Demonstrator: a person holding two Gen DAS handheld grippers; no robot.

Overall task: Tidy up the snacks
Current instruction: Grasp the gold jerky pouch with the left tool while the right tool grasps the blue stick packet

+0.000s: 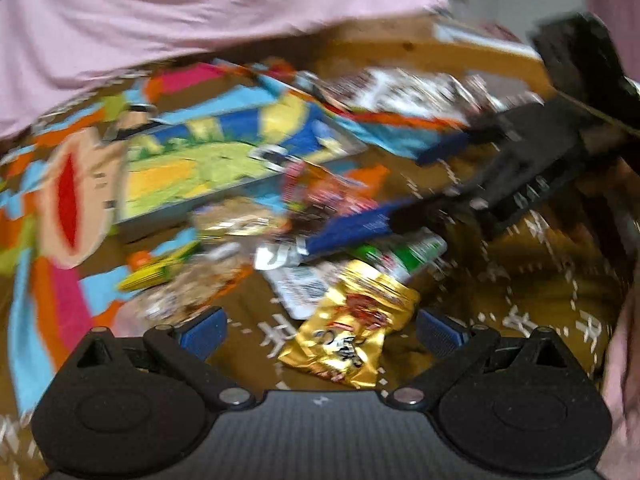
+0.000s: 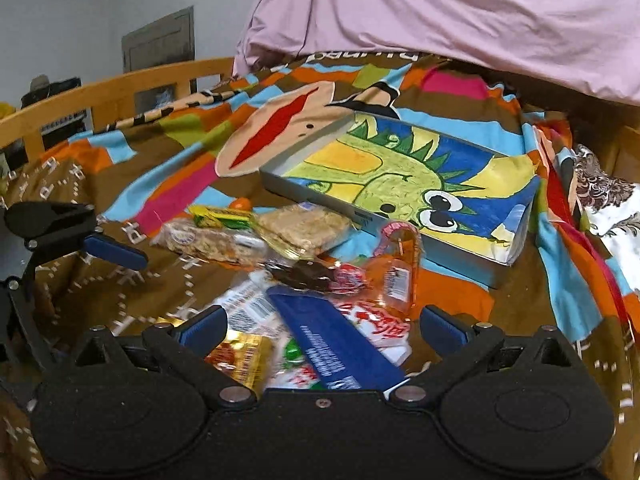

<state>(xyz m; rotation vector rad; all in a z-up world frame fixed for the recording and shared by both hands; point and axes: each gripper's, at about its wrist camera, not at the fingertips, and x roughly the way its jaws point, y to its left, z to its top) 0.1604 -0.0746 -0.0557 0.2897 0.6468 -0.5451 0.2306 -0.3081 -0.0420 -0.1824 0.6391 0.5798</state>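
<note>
Loose snacks lie in a heap on a colourful bedspread (image 2: 168, 196). My left gripper (image 1: 320, 332) is open, with a gold packet (image 1: 352, 336) lying between its fingers, not gripped. My right gripper (image 2: 323, 326) is open over a blue box (image 2: 336, 344) with white lettering, which lies on red-and-white packets. Beyond the heap are cracker packs (image 2: 304, 228), a yellow-green packet (image 2: 220, 216) and an orange packet (image 2: 396, 268). Behind them sits a shallow grey tray (image 2: 460, 260) lined with a dinosaur drawing. The left wrist view is blurred; it shows the tray (image 1: 160, 220) and the right gripper (image 1: 416, 184).
A pink sheet (image 2: 440, 12) hangs over the far side of the bed. A wooden bed rail (image 2: 100, 92) runs along the left. A white floral cloth (image 2: 608, 200) lies at the right. One blue finger (image 2: 116, 254) of the left gripper shows at the left.
</note>
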